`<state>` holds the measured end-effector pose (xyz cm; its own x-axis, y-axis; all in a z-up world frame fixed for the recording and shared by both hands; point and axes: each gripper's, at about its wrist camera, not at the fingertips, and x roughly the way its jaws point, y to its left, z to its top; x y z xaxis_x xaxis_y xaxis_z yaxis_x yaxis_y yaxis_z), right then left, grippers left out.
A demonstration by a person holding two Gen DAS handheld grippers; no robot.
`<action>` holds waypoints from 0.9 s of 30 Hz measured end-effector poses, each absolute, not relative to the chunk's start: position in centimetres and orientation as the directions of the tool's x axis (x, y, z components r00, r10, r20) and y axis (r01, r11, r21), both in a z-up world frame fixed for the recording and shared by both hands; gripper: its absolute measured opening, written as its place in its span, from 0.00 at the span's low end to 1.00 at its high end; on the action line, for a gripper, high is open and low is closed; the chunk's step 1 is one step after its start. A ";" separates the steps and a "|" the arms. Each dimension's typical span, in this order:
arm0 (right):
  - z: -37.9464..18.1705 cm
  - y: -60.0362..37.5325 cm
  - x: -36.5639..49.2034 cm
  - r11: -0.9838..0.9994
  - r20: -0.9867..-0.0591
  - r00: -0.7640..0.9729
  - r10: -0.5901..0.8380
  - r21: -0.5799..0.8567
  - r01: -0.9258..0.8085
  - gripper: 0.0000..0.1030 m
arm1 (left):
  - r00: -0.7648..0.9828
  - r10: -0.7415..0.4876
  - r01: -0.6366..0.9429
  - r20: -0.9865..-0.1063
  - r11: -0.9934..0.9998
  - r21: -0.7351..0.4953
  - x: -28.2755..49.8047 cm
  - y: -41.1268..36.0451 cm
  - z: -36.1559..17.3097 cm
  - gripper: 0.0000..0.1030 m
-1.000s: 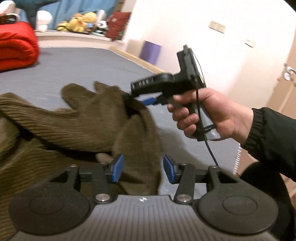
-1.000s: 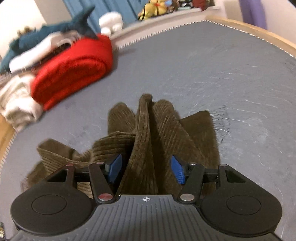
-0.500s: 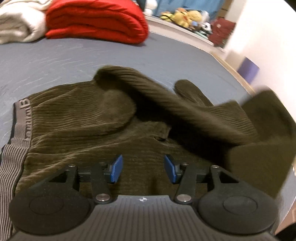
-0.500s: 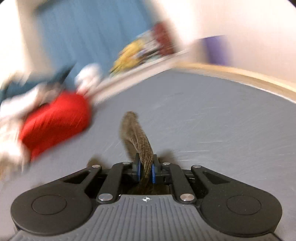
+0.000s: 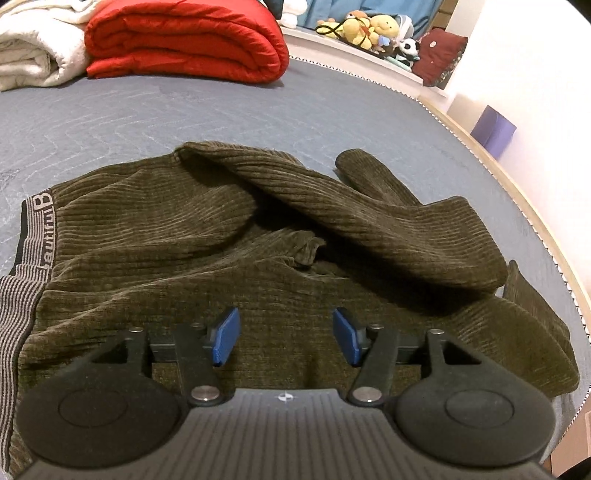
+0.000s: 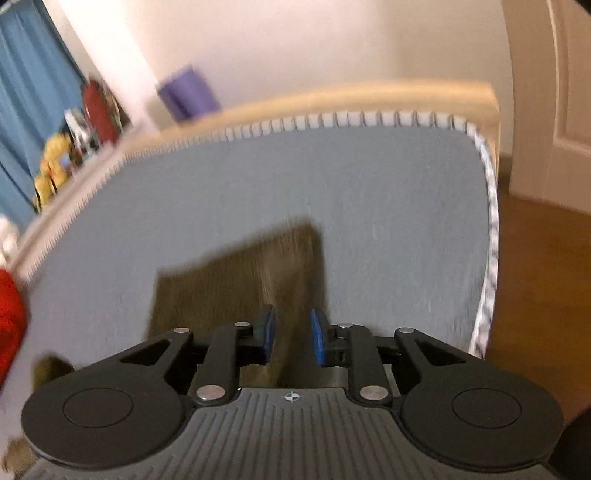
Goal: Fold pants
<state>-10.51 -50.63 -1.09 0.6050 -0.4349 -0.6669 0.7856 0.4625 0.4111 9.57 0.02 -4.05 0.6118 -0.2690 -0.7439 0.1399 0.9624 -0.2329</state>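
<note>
The pants [image 5: 258, 251], olive corduroy w/ a striped elastic waistband [image 5: 33, 236], are seen crumpled on the grey bed [image 5: 184, 110], waistband at the left of the left wrist view, 1 leg [image 5: 369, 221] thrown diagonally over the seat area. Judged from the thick ribbed cloth: soft, floppy, fairly heavy for fabric, not slippery, not fragile; sag and bunching are to be expected when lifted, so hold is best taken at firm edges, i.e. waistband corners or leg hems, not mid-panel.

The left gripper [image 5: 284, 336] is held over the seat of the pants w/ fingers spread wide, nothing between them. In the right wrist view (blurred by motion) the right gripper [image 6: 291, 336] is seen w/ a fold of the cloth [image 6: 240, 277] between its blue fingers [image 6: 266, 332]; a narrow gap shows beside the cloth, so whether it is pinched or merely lying there can't be told.

Containers: none seen. Nearby, a rolled red quilt [image 5: 184, 40] and a white blanket [image 5: 33, 48] lie at the far side of the bed, well apart from the pants; soft toys [image 5: 365, 26] sit on a ledge beyond.
</note>
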 end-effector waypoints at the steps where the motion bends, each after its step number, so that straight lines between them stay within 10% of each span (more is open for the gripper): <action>1: -0.2 -50.9 -10.0 0.489 -0.643 0.631 -0.434 0.419 0.765 0.25 | 0.613 -0.267 0.139 -0.744 0.963 -0.231 9.6 0.0 -4.1 0.60; 7: 0.1 -49.9 -0.1 0.775 -0.631 0.773 -0.068 0.455 0.439 0.30 | 0.612 -0.242 0.129 -0.753 0.970 -0.207 10.0 -0.2 -4.7 0.60; 18: -7.8 -46.5 12.8 0.880 -0.785 0.613 -0.089 0.226 0.418 0.49 | 0.615 -0.180 0.061 -0.768 0.982 -0.182 11.4 2.1 -5.7 0.60; 20: -7.4 -45.8 13.7 0.901 -0.795 0.590 -0.143 0.142 0.410 0.47 | 0.615 -0.182 0.051 -0.767 0.980 -0.192 11.6 2.5 -5.7 0.60; 22: -7.6 -46.2 14.3 0.899 -0.804 0.563 -0.192 0.087 0.430 0.21 | 0.619 -0.190 0.047 -0.762 0.978 -0.206 11.8 2.8 -5.5 0.60; 27: -5.7 -51.6 13.0 0.777 -0.740 0.655 -0.149 0.322 0.541 0.02 | 0.630 -0.206 0.065 -0.749 0.975 -0.214 11.9 2.7 -5.0 0.60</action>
